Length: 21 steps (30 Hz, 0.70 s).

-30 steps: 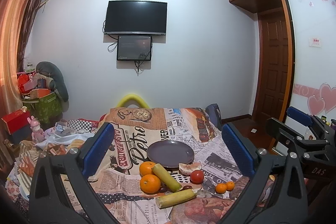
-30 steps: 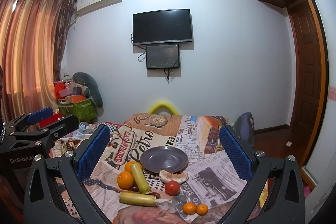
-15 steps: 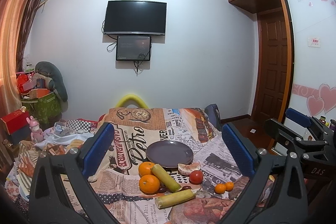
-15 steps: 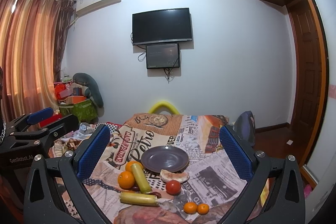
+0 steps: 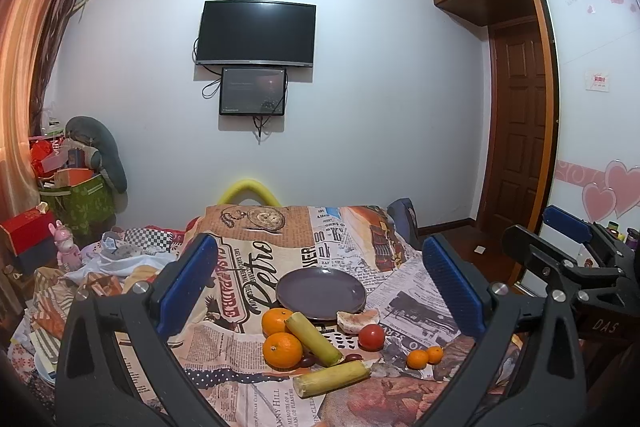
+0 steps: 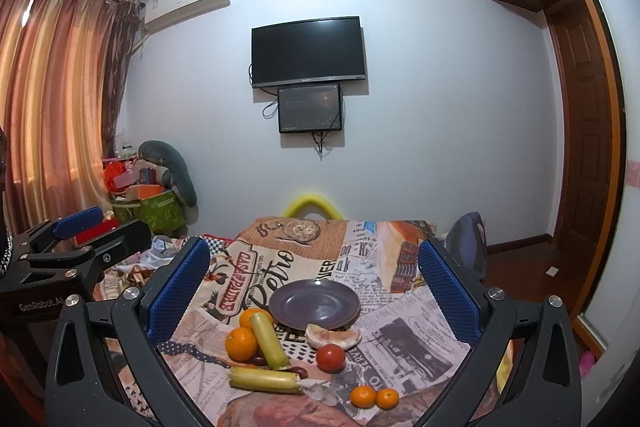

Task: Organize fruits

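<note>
An empty purple plate (image 5: 320, 291) (image 6: 314, 303) sits on the newspaper-print cloth. In front of it lie two oranges (image 5: 282, 349) (image 6: 241, 343), two green cane sticks (image 5: 331, 379) (image 6: 265, 379), a peeled citrus piece (image 5: 358, 321) (image 6: 333, 336), a red tomato (image 5: 371, 337) (image 6: 330, 357) and two small mandarins (image 5: 417, 359) (image 6: 363, 396). My left gripper (image 5: 320, 291) and my right gripper (image 6: 314, 303) are both open and empty, held above and short of the fruit. Each shows in the other's view, the right gripper (image 5: 568, 259) at the right edge and the left gripper (image 6: 72, 239) at the left edge.
The cloth-covered table (image 5: 256, 227) has a yellow chair back (image 5: 248, 189) behind it. Boxes, bags and clutter (image 5: 72, 195) fill the left corner. A dark bag (image 6: 468, 239) sits at the table's right, beside the wooden door (image 5: 516, 123).
Both views have shifted very slightly; the fruit and the plate have not moved and both grippers stay open.
</note>
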Motion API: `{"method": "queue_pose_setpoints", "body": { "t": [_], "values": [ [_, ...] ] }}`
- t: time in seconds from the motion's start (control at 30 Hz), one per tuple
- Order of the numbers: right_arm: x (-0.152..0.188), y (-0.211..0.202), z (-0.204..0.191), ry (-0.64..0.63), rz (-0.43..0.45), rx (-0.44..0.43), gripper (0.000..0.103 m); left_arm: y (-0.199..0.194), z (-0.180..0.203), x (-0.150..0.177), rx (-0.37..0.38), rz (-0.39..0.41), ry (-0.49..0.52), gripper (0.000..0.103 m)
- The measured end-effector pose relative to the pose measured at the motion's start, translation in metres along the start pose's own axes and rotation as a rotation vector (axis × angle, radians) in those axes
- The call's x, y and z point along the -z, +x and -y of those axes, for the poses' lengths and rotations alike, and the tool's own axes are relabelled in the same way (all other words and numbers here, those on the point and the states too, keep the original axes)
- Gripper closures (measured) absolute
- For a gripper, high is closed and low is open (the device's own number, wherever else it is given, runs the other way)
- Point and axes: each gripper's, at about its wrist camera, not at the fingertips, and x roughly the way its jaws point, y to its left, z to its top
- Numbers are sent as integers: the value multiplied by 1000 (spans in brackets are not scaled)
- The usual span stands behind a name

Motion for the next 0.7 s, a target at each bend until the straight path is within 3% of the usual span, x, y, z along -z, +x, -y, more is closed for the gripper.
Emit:
{"method": "queue_pose_setpoints", "body": {
  "t": [0.7],
  "values": [
    [0,-1,-1,-1,0,-2,0,0,1,0,-1,-1,-1,0]
  ]
}}
